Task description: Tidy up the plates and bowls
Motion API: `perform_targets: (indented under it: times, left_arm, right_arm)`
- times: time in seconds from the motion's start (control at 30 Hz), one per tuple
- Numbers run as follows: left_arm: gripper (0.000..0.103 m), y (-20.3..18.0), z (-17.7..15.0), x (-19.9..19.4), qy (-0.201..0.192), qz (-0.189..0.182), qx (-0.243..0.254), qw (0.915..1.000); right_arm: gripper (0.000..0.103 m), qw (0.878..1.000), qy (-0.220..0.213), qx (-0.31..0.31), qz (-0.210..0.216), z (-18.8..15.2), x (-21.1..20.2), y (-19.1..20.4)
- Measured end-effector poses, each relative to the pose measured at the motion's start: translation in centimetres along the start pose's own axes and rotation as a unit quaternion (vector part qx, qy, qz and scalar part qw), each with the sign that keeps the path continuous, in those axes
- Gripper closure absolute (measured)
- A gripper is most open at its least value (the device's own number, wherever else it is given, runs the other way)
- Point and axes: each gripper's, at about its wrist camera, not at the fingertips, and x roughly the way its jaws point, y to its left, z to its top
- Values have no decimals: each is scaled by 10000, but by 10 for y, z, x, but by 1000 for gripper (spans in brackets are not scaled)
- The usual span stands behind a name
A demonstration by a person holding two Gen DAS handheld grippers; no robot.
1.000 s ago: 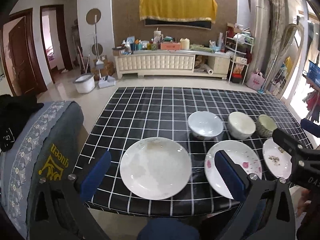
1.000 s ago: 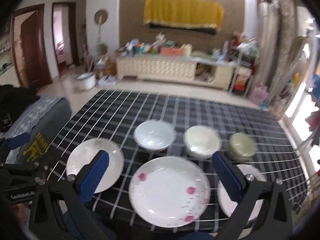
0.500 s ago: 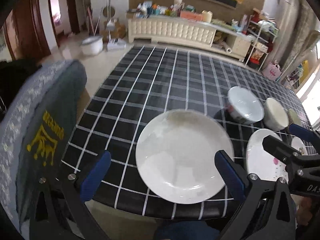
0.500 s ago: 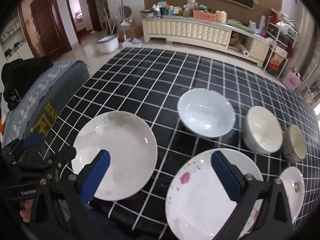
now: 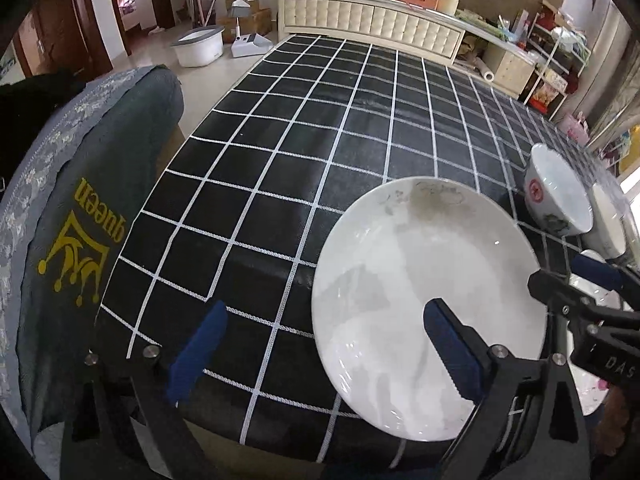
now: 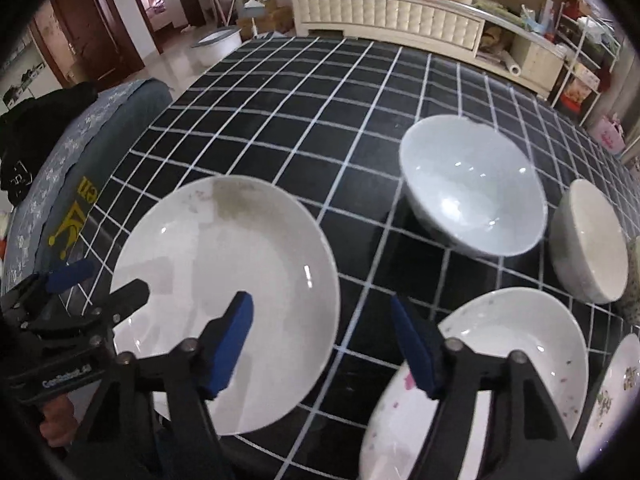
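Here, two hand-held grippers hang low over a table [image 5: 304, 128] covered in black cloth with a white grid. The left hand-held gripper [image 5: 320, 354] stands wide apart and holds nothing; its jaws have just narrowed slightly. Its right finger hangs above the large white plate [image 5: 420, 292], while its left finger sits over bare cloth, so the plate's left rim lies between the two. The plate lies flat near the table's front edge, just ahead and to the right of this gripper.

The right hand-held gripper [image 6: 326, 344] is part open and also empty; its jaws have just been closing. Its left finger overlaps the same white plate's right edge, and its right finger hangs over a pink-flowered plate [image 6: 500, 356] beside it. A strip of cloth shows between the two plates.

Both grippers look about equally near the white plate, one at each side. Round plates have no long axis, so the rim is the likely hold.

Behind the plates stand a pale blue bowl [image 6: 472, 188] and a cream bowl [image 6: 588, 240], well clear. A small patterned plate [image 6: 616, 392] lies at far right. A grey chair cover [image 5: 72, 216] flanks the table's left side.
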Motion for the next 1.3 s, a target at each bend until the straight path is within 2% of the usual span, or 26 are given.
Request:
perform_targets:
  times: [0.03, 0.17, 0.33, 0.5, 0.77, 1.1, 1.3]
  left_arm:
    - [13, -2, 0, 3, 40, -20, -8, 10000]
    - [25, 2, -1, 16, 250, -99, -15, 9996]
    - [47, 1, -1, 25, 453, -305, -66, 9985]
    - [69, -5, -1, 26, 468, -445, -16, 9979]
    - [71, -13, 0, 26, 499, -376, 49, 9980]
    - [71, -14, 2, 12, 268, -371, 142, 9989]
    - [71, -15, 3, 9, 121, -322, 256, 9991]
  right_arm:
    - [35, 10000, 21, -48, -25, 0, 2, 1]
    - [44, 9998, 118, -116, -101, -1, 10, 4]
    - [65, 9997, 242, 32, 1, -6, 17, -1]
    - [69, 9997, 231, 12, 0, -9, 17, 0]
    - [72, 9998, 87, 139, -72, -9, 12, 0]
    - [71, 9997, -187, 53, -116, -9, -1, 2]
    - [72, 9999, -14, 66, -98, -14, 11, 0]
